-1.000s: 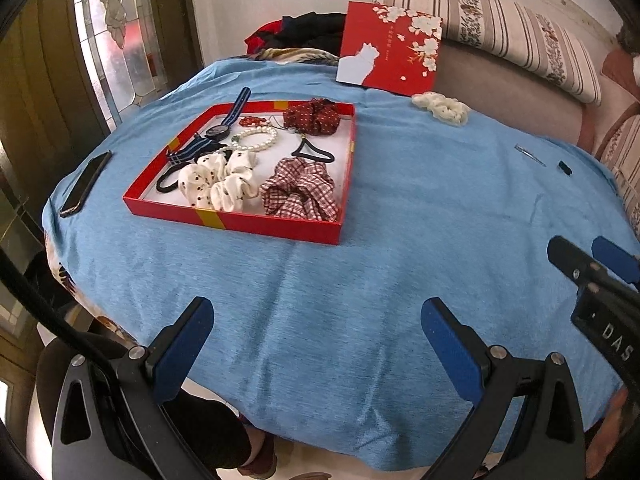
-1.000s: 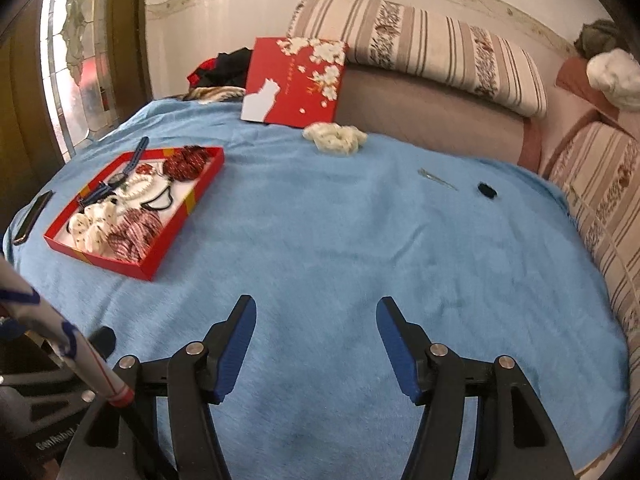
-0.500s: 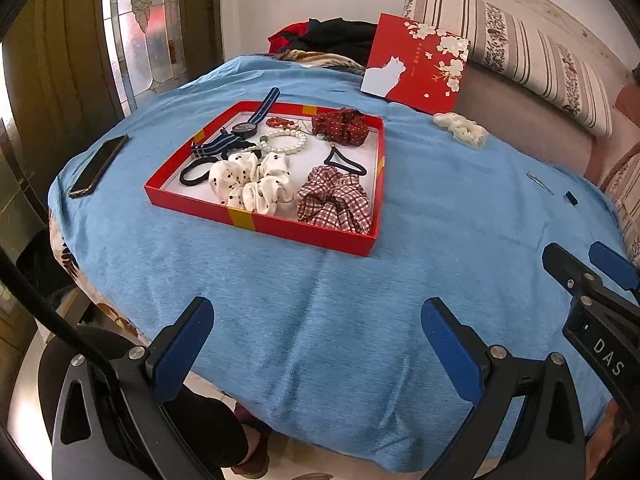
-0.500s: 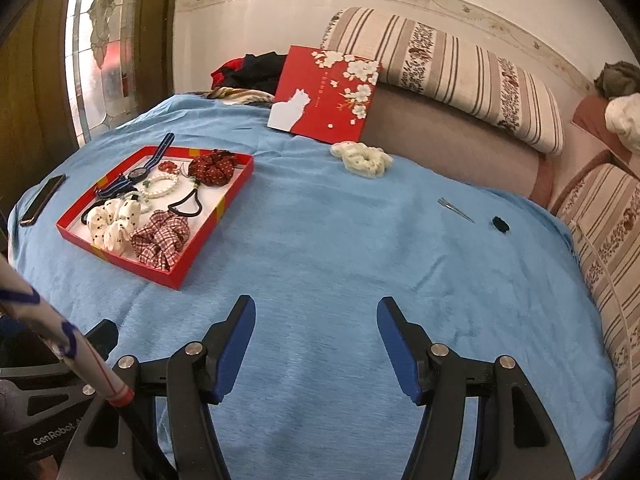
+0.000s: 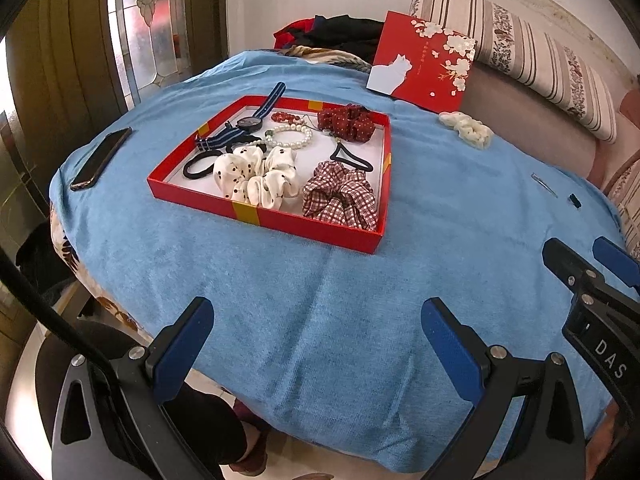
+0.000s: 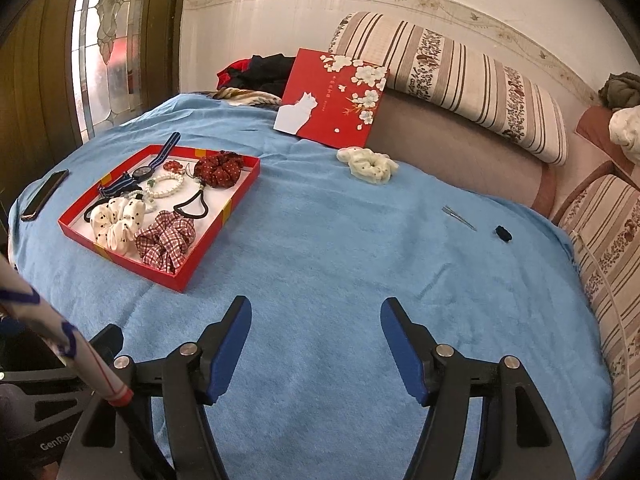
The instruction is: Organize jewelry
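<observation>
A red tray [image 5: 276, 219] [image 6: 208, 256] on the blue cloth holds a plaid scrunchie [image 5: 340, 198], a white dotted scrunchie [image 5: 256, 178], a red dotted scrunchie [image 5: 346, 122], a pearl bracelet [image 5: 292, 136], a striped-strap watch [image 5: 250, 122] and black hair ties. A cream scrunchie [image 6: 366, 164] [image 5: 466, 130], a metal hair clip [image 6: 459, 217] and a small black piece [image 6: 503, 233] lie loose on the cloth. My left gripper [image 5: 316, 332] is open over the near cloth. My right gripper [image 6: 316, 332] has its jaws opening, nothing between them.
A phone [image 5: 100, 158] lies at the cloth's left edge. The red lid [image 6: 332, 98] with a white cat leans against a striped cushion [image 6: 452, 80] at the back. Dark clothes are piled behind. The right gripper's body [image 5: 592, 292] shows at the left view's right edge.
Both views have rolled and shifted, so the tray now sits nearer the middle of each view. The right gripper's jaws stand slightly wider apart.
</observation>
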`<state>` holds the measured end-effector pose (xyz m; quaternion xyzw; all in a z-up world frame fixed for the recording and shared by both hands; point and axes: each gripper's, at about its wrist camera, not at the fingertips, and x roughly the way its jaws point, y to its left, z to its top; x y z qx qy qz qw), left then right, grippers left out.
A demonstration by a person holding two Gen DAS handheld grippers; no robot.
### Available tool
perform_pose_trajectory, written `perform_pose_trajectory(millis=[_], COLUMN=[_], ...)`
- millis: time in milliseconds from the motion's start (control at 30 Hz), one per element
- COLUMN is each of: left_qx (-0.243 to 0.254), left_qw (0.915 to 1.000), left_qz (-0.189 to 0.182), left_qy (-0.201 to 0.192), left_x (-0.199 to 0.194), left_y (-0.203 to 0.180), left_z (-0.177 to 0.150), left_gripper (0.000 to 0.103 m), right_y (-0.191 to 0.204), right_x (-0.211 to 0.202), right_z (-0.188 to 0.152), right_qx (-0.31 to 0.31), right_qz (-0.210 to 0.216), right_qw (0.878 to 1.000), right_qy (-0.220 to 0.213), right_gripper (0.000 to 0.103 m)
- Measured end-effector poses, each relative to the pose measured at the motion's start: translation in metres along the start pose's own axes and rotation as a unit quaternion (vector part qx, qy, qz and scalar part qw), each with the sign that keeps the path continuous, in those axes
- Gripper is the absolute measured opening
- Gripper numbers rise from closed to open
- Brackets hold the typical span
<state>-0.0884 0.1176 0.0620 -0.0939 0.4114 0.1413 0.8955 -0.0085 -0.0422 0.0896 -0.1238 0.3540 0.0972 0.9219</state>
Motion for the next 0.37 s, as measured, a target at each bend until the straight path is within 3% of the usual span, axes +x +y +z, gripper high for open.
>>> perform_pose_trajectory(millis=[367], left_qx=[-0.015], left_qw=[0.9998], left_qz=[0.014], left_qy=[-0.008], left_x=[-0.001], left_y=[0.007], left_z=[0.013], left_gripper=[0.103], right_y=[-0.003], right_x=[0.011], right_z=[-0.002], right_qx=[0.011], right_qz=[0.026], right_qw=[0.999], right_qy=[0.016], right_gripper=[0.072])
